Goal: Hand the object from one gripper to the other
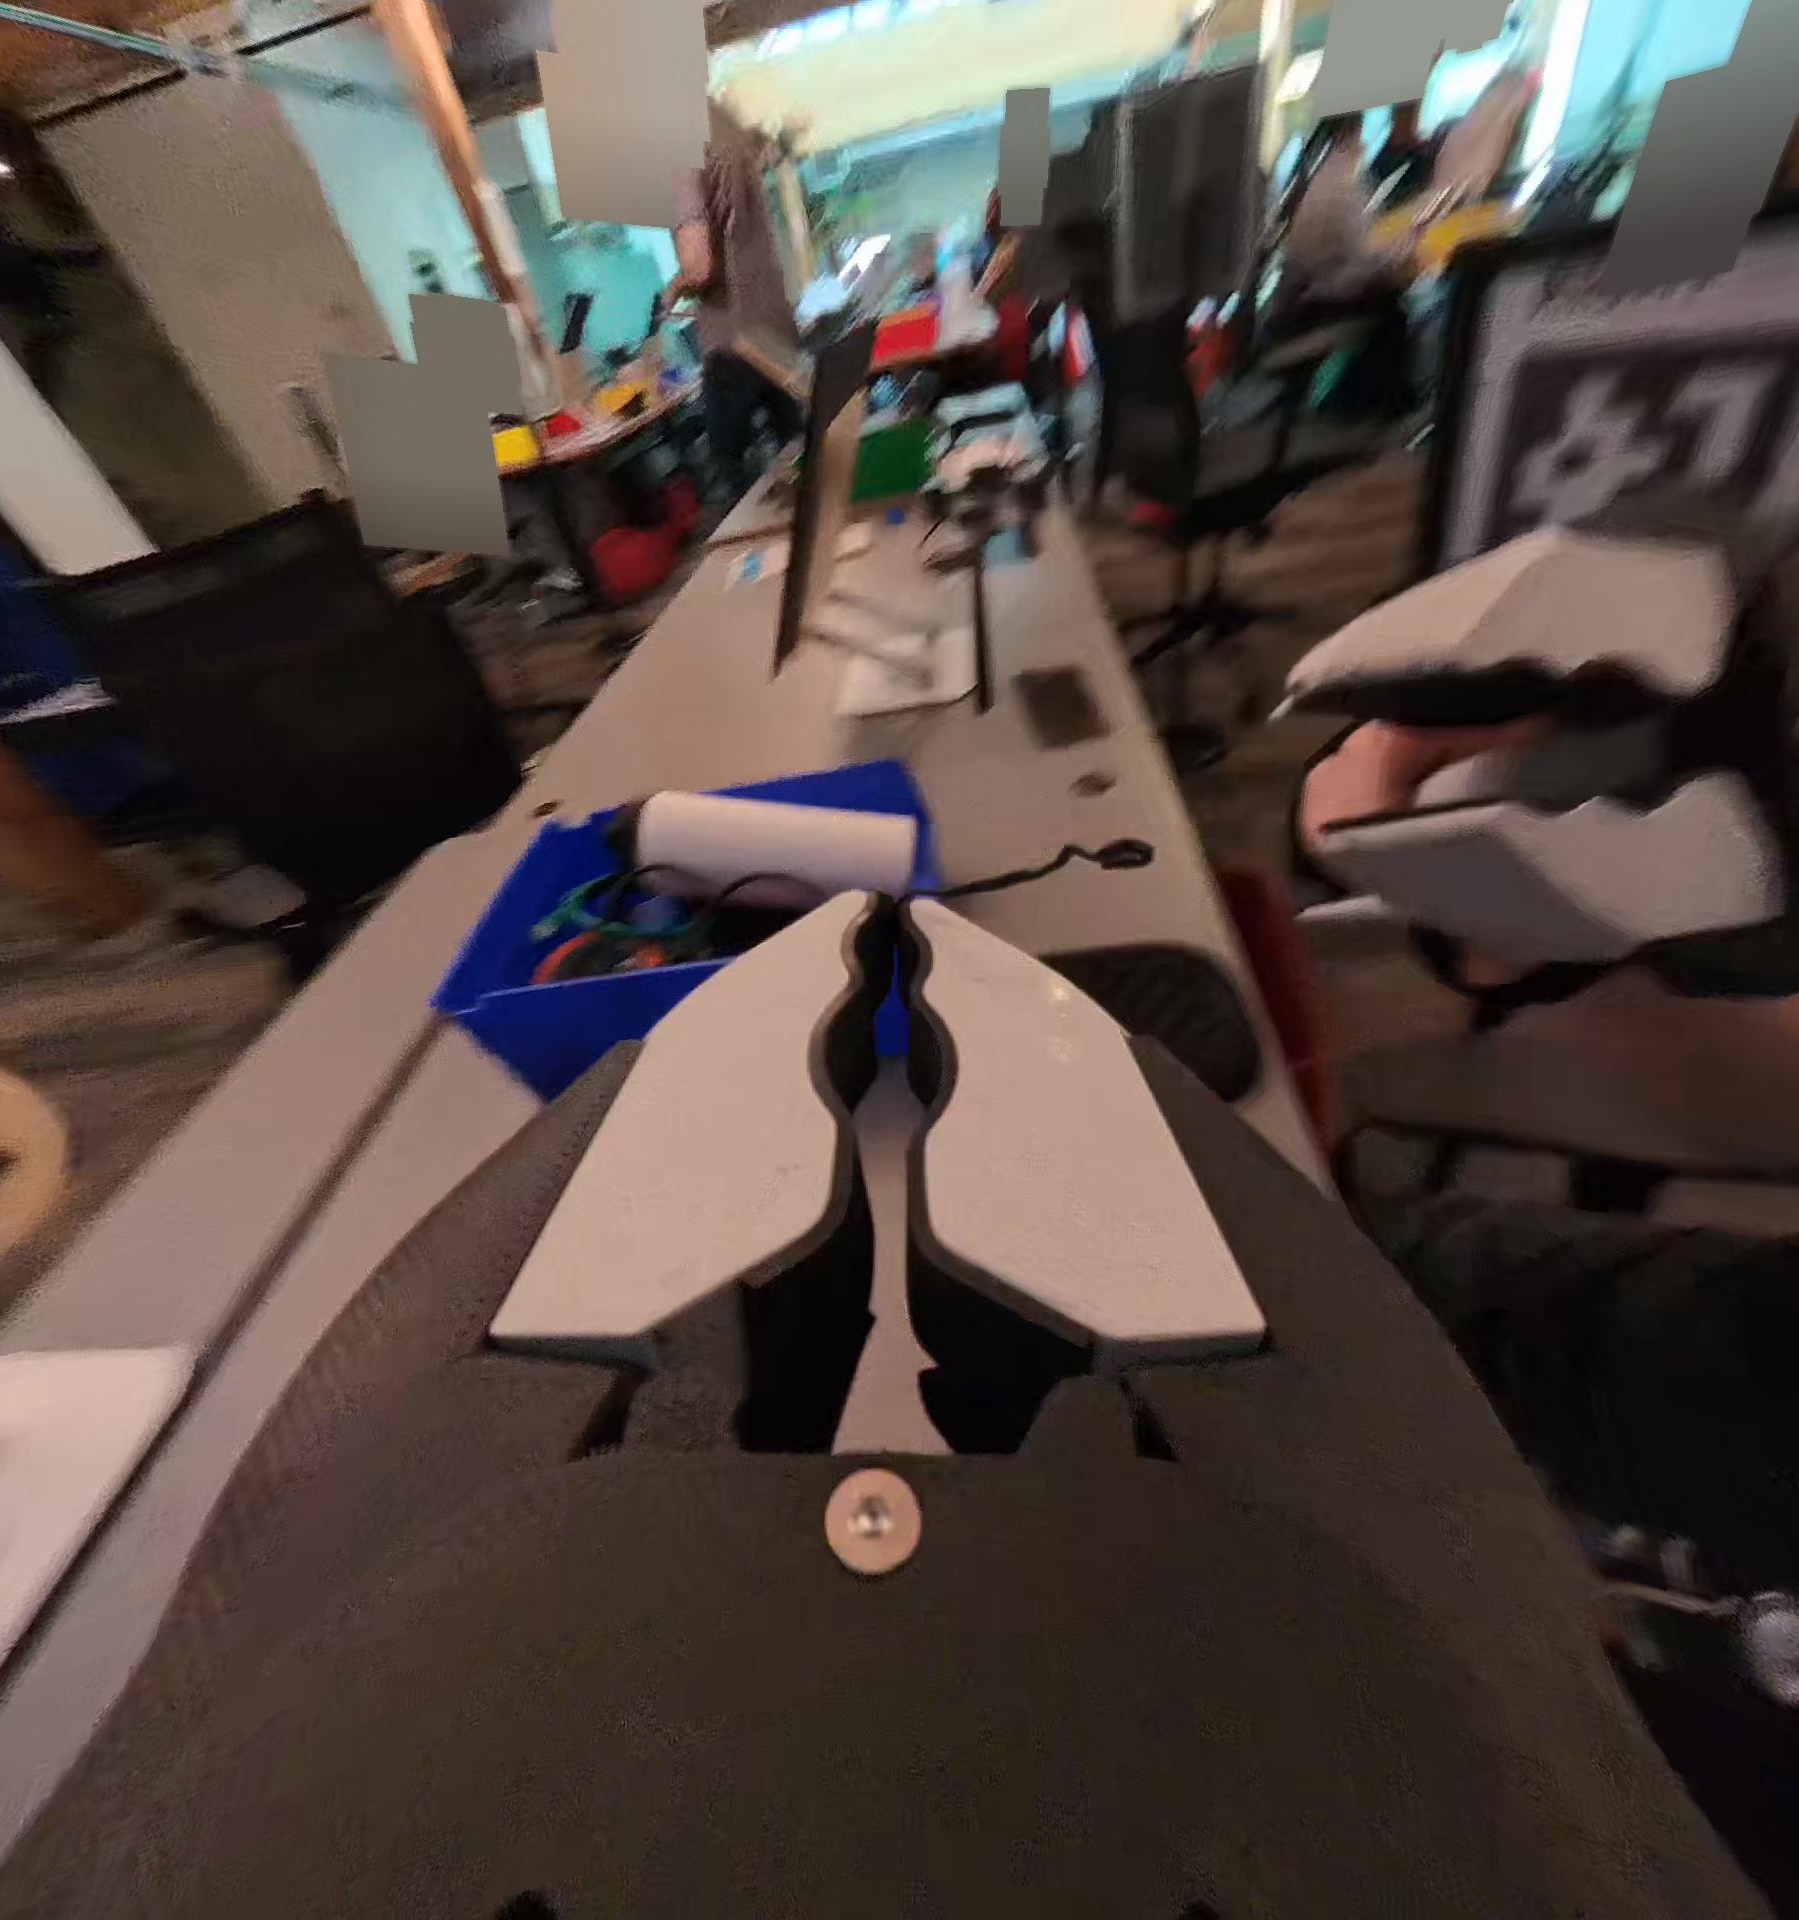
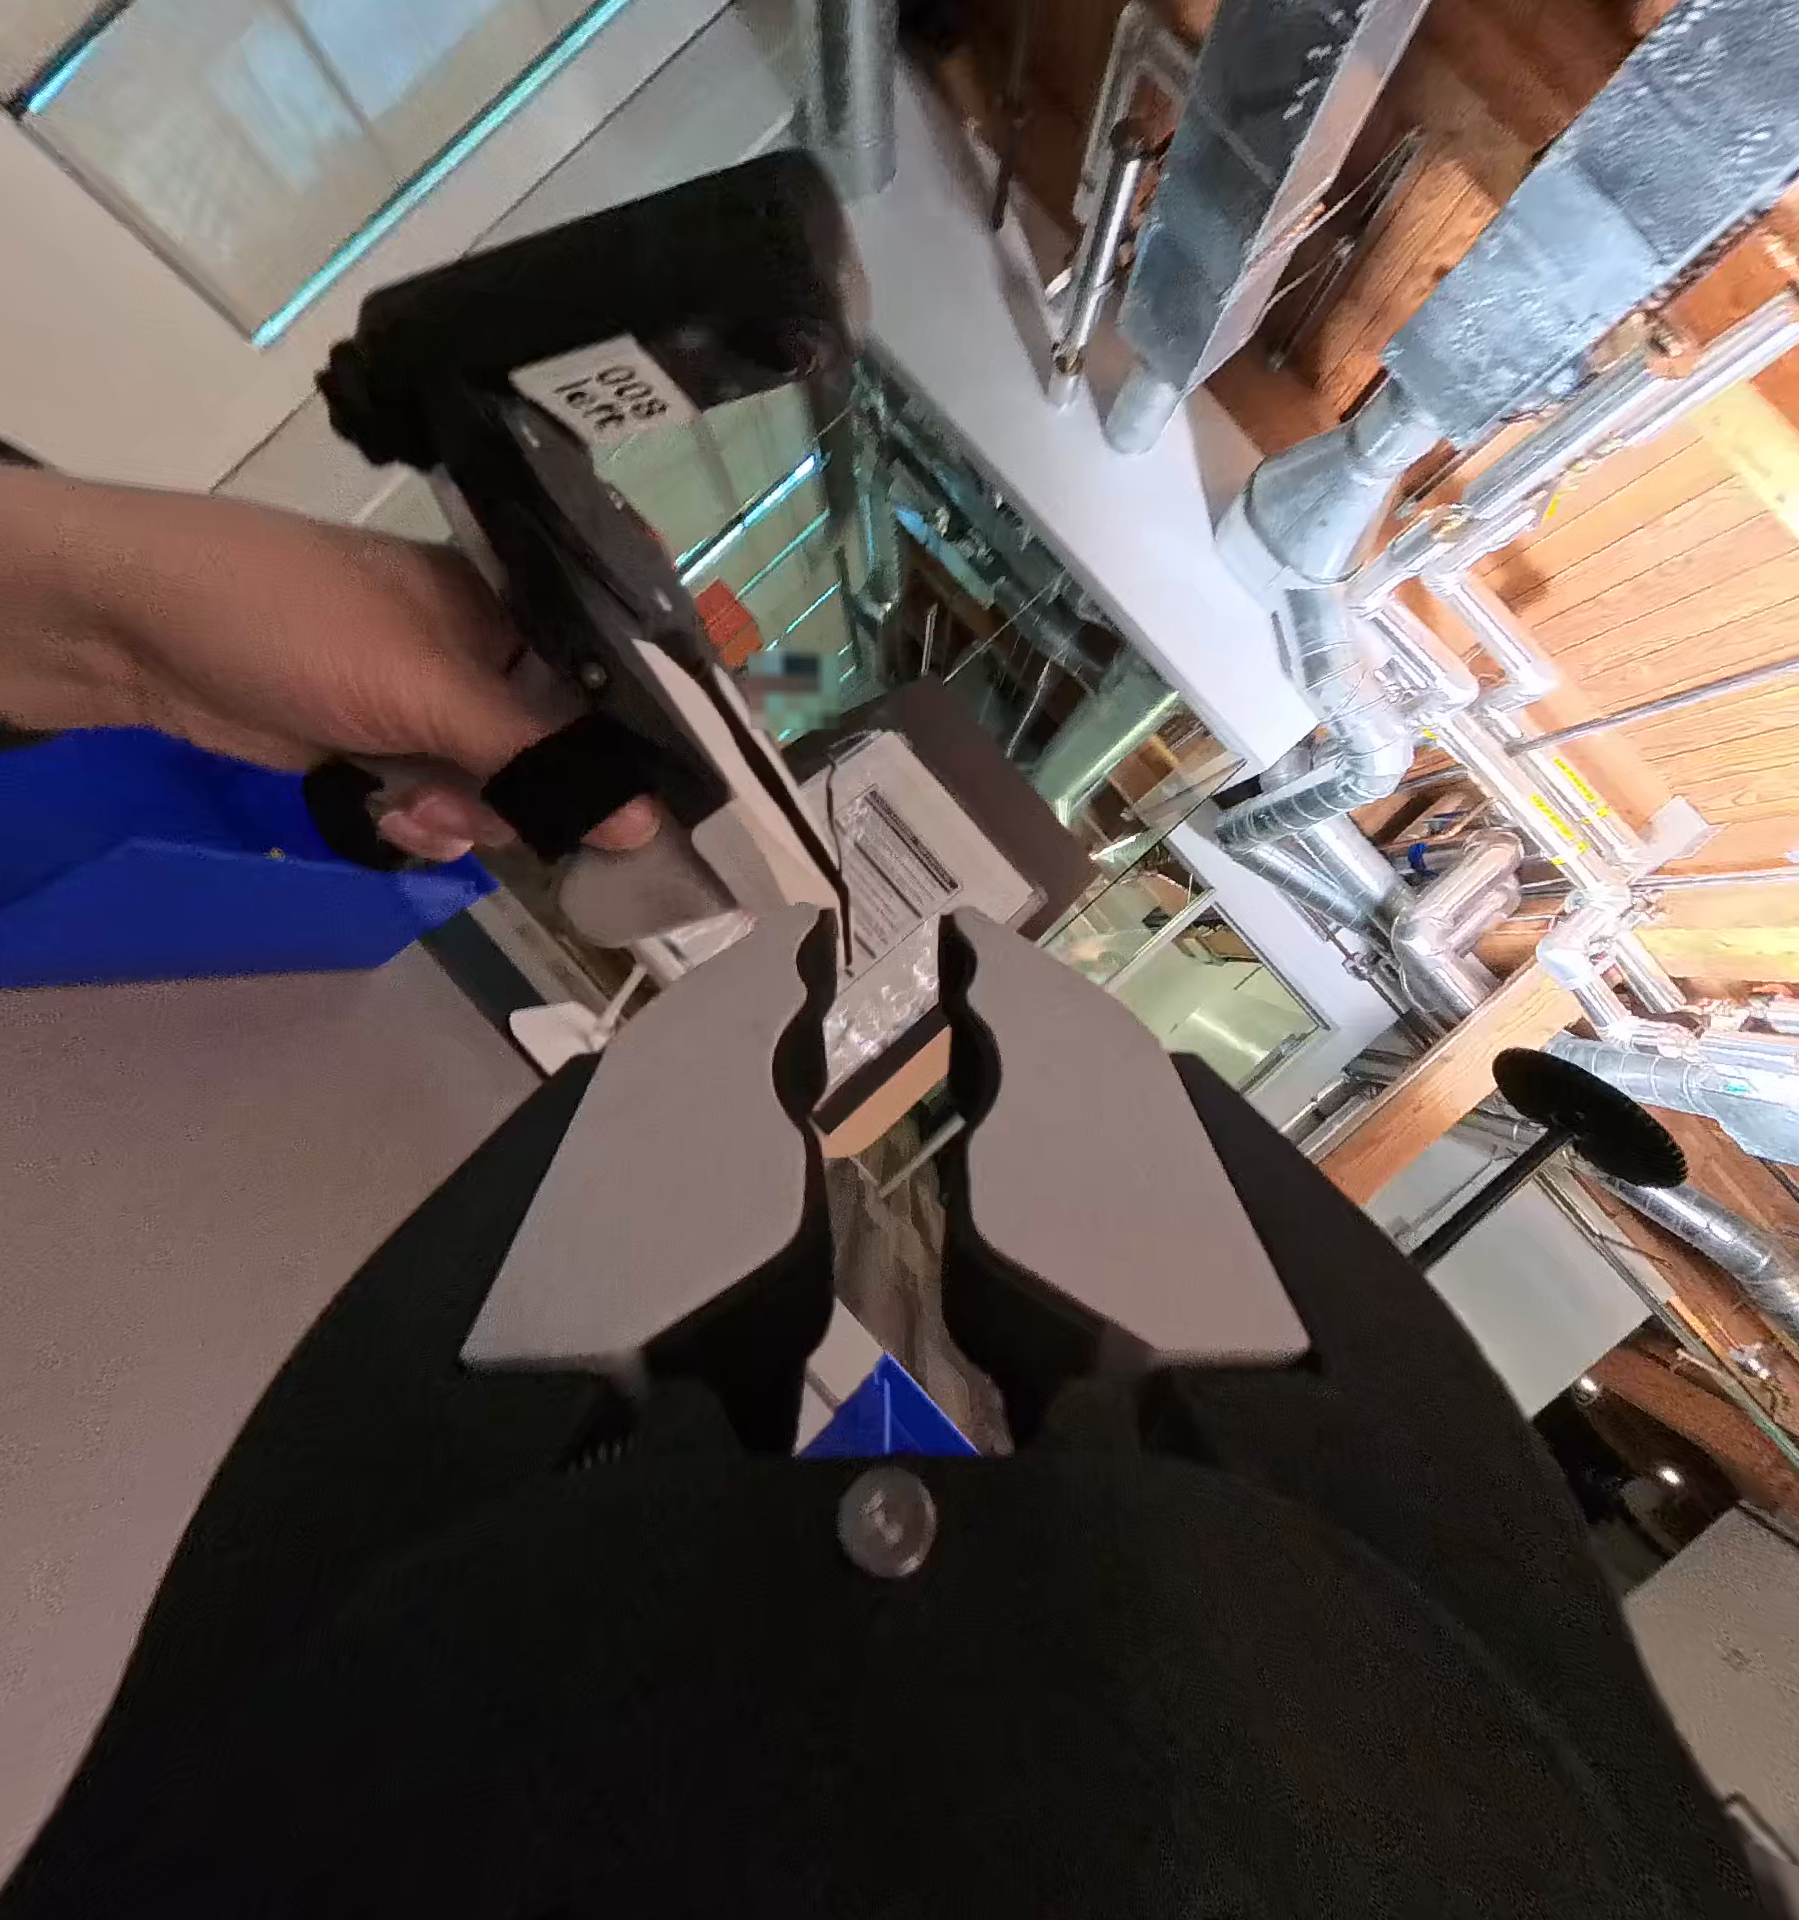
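My right gripper (image 2: pixel 887 920) is shut on a flat labelled packet (image 2: pixel 879 997) with a tan edge, pinched between both fingers. My left gripper (image 1: pixel 887 904) is shut, with its fingertips together. In the right wrist view the left gripper (image 2: pixel 838 935) is held by a hand (image 2: pixel 303 644), and its tip almost touches the packet's left side. In the left wrist view the right gripper (image 1: pixel 1300 758) is at the right, side-on, and what it holds is blurred. A thin black cord (image 1: pixel 1030 873) runs past the left tip; I cannot tell if it is pinched.
A blue bin (image 1: pixel 583 1008) with cables and a white roll (image 1: pixel 770 836) stands on the long grey table (image 1: pixel 729 686) just ahead of the left gripper; it also shows in the right wrist view (image 2: pixel 147 862). A red bin (image 1: pixel 1279 966) stands at the table's right edge. My hands' fingertips stand some 7 cm from each other.
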Demonstrator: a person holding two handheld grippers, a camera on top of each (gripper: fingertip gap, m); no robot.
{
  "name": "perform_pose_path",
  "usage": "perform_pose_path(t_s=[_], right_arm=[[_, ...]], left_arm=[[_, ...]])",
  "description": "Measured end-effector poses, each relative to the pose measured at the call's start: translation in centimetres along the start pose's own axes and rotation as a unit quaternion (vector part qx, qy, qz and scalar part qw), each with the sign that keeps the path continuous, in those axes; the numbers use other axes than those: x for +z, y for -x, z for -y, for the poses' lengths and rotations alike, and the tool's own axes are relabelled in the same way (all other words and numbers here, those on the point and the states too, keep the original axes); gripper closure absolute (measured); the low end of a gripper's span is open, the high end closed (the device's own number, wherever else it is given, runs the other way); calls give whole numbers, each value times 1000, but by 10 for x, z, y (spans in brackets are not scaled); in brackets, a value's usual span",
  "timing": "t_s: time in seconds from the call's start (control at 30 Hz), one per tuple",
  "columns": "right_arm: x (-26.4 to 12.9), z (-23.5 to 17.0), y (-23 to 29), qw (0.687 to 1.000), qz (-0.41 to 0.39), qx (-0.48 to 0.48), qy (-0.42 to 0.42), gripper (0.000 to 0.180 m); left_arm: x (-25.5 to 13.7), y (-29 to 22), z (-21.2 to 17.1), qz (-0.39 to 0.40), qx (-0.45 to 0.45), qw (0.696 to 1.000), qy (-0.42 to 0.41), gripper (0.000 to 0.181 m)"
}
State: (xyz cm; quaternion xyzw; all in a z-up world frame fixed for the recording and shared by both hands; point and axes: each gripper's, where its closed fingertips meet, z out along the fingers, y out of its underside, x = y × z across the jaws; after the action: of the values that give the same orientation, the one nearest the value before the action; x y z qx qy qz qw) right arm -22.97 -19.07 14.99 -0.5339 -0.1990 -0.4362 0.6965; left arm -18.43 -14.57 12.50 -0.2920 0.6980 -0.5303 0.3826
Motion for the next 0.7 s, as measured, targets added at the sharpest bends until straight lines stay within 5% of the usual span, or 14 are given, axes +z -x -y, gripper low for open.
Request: perform_pose_path(t_s=[0.27,0.7], right_arm=[[14,7,20,996,34,-76,35,164],[18,-13,18,995,50,-19,79,171]], left_arm=[[10,-6,-21,76,137,983,100,181],[15,-10,-26,85,151,979,112,181]])
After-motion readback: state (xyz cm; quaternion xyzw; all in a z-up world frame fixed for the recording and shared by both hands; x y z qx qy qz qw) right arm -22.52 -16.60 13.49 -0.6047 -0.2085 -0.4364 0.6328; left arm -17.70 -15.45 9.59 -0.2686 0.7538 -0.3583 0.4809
